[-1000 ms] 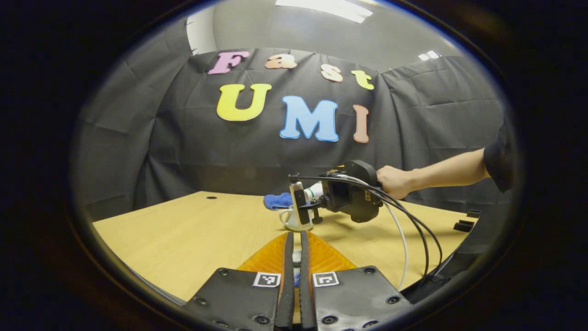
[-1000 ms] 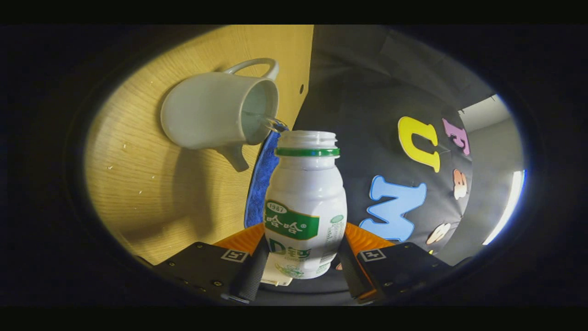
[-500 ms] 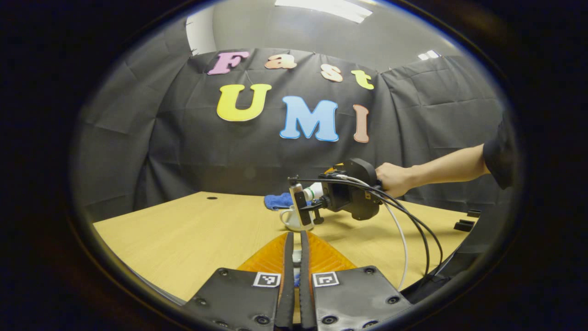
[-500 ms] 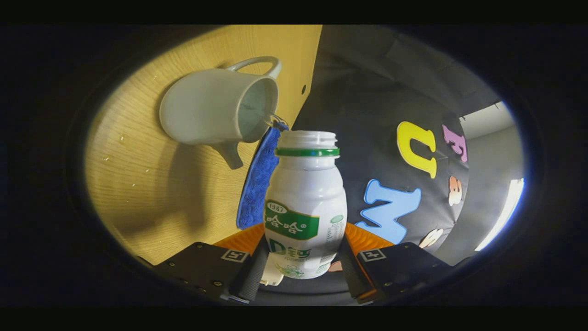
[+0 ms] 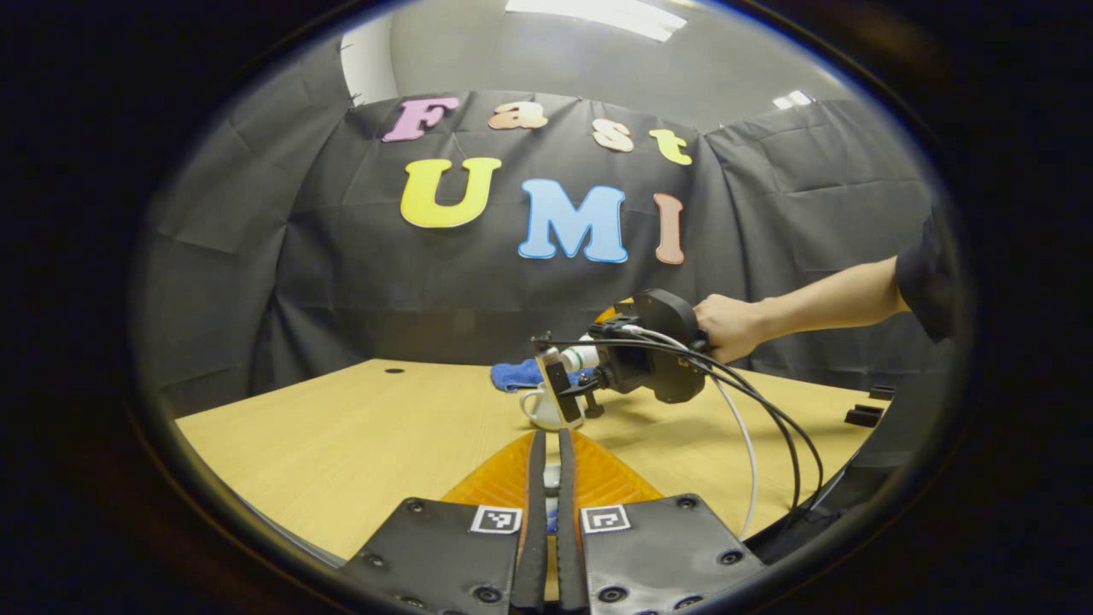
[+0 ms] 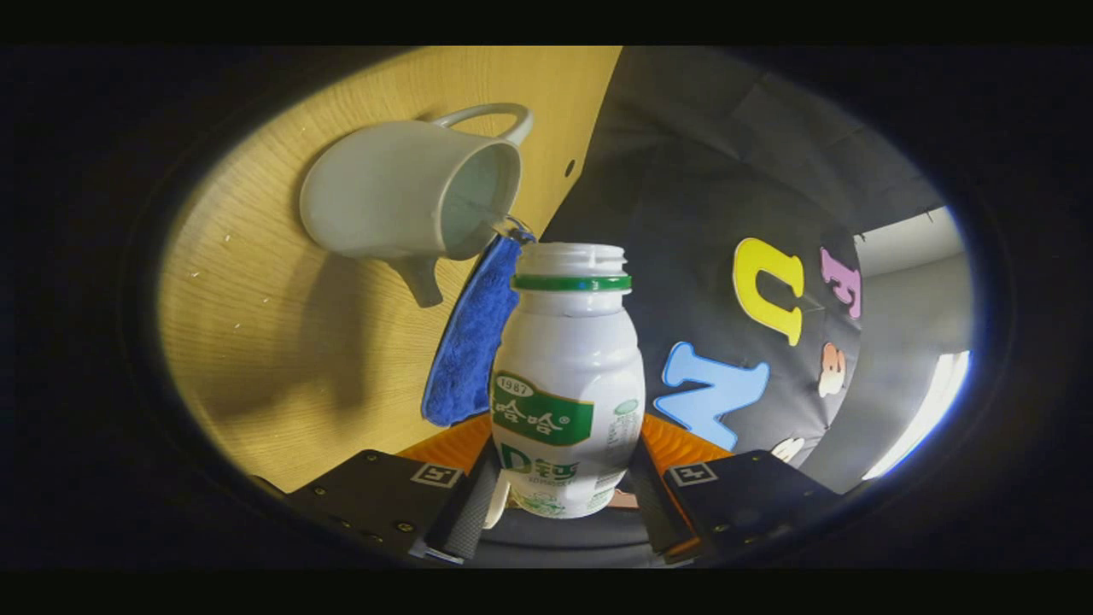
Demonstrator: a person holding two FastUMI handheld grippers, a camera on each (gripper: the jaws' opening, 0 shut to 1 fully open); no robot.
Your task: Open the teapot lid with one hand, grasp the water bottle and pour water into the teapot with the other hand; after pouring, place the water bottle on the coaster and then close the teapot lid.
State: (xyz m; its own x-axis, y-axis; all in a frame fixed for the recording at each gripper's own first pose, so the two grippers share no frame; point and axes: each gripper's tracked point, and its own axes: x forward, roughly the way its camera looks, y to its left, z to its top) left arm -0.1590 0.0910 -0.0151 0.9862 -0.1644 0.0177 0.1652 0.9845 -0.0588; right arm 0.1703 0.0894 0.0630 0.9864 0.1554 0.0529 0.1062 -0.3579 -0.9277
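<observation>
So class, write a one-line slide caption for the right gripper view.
Right gripper holds a tilted, uncapped bottle, its mouth at the open teapot.

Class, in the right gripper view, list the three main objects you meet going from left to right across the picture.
Teapot → blue cloth → water bottle

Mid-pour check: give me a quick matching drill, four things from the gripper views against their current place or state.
Things:
1. water bottle
2. teapot
3. blue cloth
4. left gripper

States:
A. lies flat on the table, behind the teapot
B. lid off, standing on the table
C. fingers nearly together
D. clamped in the right gripper, tipped toward the teapot

Pairs: 1-D, 2-B, 3-A, 4-C
</observation>
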